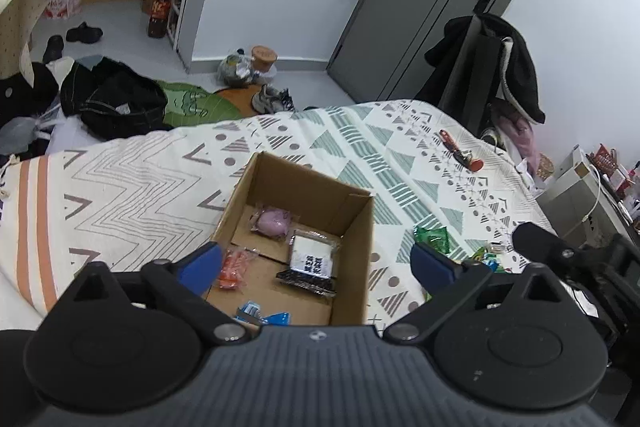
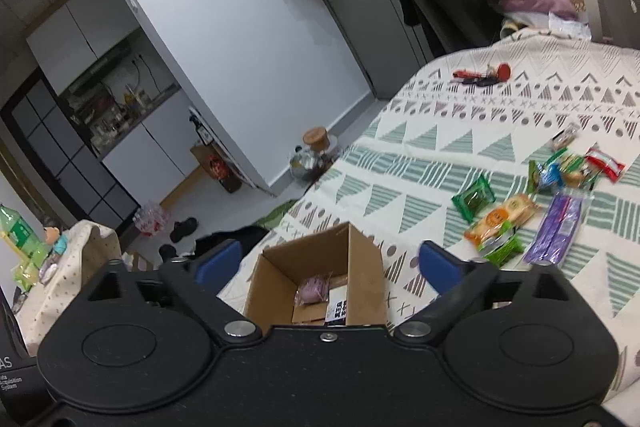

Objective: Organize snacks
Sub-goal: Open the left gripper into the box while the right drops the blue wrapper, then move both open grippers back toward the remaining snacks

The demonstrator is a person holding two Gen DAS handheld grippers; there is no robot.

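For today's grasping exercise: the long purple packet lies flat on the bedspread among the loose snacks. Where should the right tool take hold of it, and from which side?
Probably from above, across the narrow middle of the purple packet. It lies flat and long, so its short width fits between the open right tool. The green packet sits close beside its near end, so the middle looks clearer.

Left gripper [image 1: 316, 265] with blue finger pads [image 1: 202, 259], black linkage arms, round black side discs, silver pivot screws, ribbed dark grey body, right gripper [image 2: 330, 265] with blue pads [image 2: 438, 267], black smooth body, silver screws, one small centre screw
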